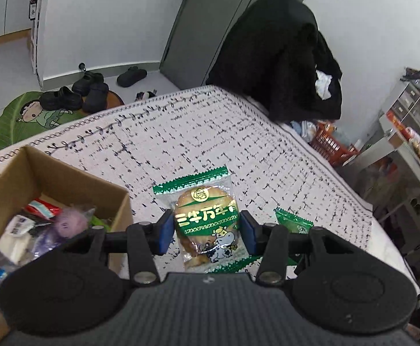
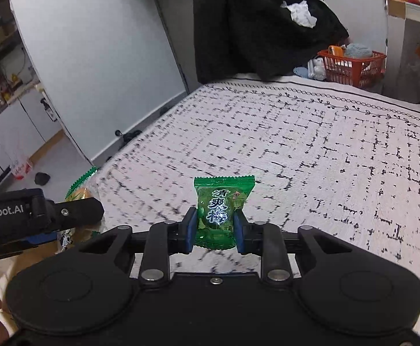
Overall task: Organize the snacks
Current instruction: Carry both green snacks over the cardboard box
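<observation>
My left tool [image 1: 207,230], black with blue pads [image 1: 165,232], carries a clear biscuit packet [image 1: 207,219] with green zigzag ends, yellow lettering and a cartoon cow. My right tool [image 2: 214,225] has the same black and blue, around a glossy green candy wrapper [image 2: 221,201]. The bench cloth [image 1: 210,132] is white with broken black checks. The box [image 1: 45,173] is brown cardboard.

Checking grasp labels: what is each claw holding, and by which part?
Left claw: clear-and-green biscuit packet, pinched across its middle by the side edges. Right claw: small green candy packet, pinched across its lower half.
</observation>
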Available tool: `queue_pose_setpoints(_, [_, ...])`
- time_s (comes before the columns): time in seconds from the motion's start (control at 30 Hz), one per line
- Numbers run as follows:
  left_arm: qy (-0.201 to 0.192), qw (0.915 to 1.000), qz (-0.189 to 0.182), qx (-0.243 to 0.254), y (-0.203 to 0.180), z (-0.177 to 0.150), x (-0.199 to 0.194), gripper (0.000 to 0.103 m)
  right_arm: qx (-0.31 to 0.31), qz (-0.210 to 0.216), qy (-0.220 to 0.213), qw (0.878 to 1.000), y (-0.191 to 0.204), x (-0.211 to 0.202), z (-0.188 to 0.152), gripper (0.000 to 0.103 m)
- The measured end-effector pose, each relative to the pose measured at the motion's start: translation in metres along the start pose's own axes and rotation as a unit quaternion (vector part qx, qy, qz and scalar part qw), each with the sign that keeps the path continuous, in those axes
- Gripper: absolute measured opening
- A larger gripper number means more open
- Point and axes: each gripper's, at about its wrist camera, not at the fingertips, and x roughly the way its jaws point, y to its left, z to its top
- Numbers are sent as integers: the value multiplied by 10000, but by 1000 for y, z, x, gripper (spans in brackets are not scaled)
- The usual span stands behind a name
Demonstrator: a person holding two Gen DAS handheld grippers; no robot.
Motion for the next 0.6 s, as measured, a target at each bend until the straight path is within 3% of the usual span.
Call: queue_pose_setpoints(0.6, [-351,9988,187,-299,60,5,-80,47,-131,639,-197,9977,86,-48,-8,26])
